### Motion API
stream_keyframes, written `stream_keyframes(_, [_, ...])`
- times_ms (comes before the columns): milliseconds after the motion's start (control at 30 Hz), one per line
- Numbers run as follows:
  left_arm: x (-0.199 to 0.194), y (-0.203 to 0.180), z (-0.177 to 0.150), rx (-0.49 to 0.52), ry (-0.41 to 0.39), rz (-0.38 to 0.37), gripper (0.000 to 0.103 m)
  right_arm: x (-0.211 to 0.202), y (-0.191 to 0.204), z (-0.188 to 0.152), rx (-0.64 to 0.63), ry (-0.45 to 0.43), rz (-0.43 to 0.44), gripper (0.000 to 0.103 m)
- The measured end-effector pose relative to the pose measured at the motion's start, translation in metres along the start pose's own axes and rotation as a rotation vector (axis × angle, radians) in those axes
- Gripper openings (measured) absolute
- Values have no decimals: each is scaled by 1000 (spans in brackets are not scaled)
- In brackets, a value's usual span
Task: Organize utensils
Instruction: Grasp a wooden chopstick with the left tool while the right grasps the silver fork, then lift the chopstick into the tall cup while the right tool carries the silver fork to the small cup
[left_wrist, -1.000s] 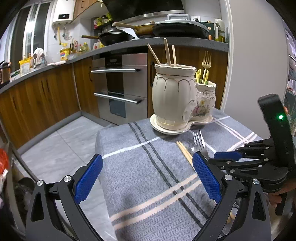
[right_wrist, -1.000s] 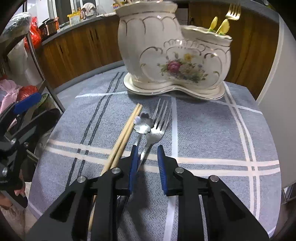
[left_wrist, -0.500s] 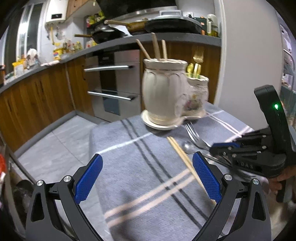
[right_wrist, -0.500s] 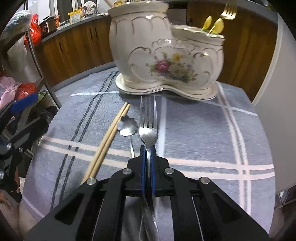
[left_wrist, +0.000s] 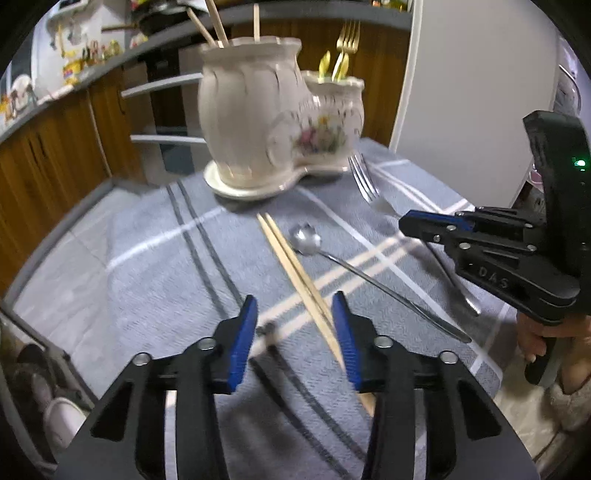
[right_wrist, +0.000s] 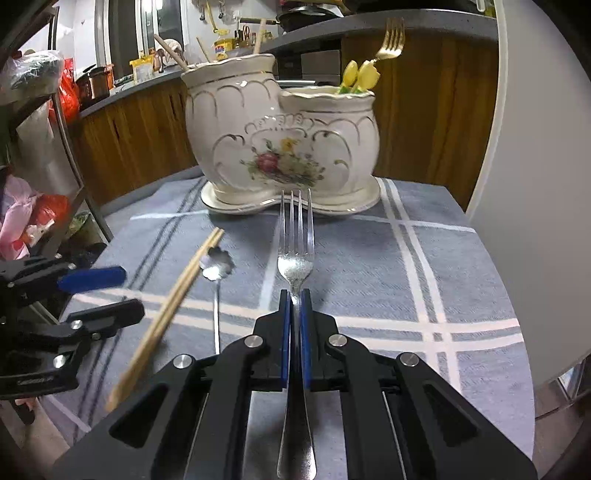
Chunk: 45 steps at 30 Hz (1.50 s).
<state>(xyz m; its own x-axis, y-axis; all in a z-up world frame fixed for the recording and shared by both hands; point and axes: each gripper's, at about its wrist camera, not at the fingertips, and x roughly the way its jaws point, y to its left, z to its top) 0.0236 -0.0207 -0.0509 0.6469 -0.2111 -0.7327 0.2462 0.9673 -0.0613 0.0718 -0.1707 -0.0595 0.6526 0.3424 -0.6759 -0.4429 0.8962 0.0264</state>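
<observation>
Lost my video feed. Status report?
Right tool shut on silver fork. Left tool open around chopsticks. Spoon on cloth. Holder ahead, path clear.

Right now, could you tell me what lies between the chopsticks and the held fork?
The silver spoon lies between the chopsticks and the fork, clearest in the right wrist view.

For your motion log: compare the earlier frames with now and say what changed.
The right gripper shut on the silver fork and lifted it. The left gripper narrowed its jaws, moving toward the chopsticks. Spoon and ceramic holder stayed put.
</observation>
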Motion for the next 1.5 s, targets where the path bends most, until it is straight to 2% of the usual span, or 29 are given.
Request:
stream_keyframes(67, [7, 0, 1, -14, 21, 5, 26, 3, -3, -2, -1, 4, 8, 5])
stream_keyframes(167, [13, -2, 2, -19, 40, 14, 19, 5, -7, -4, -4, 18, 23, 5])
stream_keyframes(367, [21, 1, 13, -66, 83, 13, 18, 3, -7, -10, -37, 33, 38, 5])
stream_keyframes(433, [25, -2, 18, -57, 95, 49, 18, 4, -7, -12, -48, 45, 45, 5])
stream_keyframes(567, [30, -14, 19, 26, 133, 122, 17, 2, -5, -15, -80, 54, 54, 5])
stream_keyframes(633, [27, -16, 17, 61, 155, 117, 12, 2, -4, -16, -96, 64, 60, 5])
stream_keyframes(700, [23, -13, 15, 74, 181, 113, 12, 0, -4, -18, -111, 75, 66, 5])
stream_keyframes(833, [19, 1, 15, 34, 202, 102, 12, -3, -2, -19, -135, 92, 58, 7])
stream_keyframes(1033, [20, -4, 12, 31, 151, 133, 12, 0, -5, -17, -119, 90, 80, 7])
stream_keyframes(1200, [18, -3, 9, 20, 111, 122, 6, -4, -3, -17, -111, 66, 92, 5])
stream_keyframes(1500, [-15, 9, 11, 1, -41, 48, 5, -42, -9, 1, -79, -147, 131, 5])
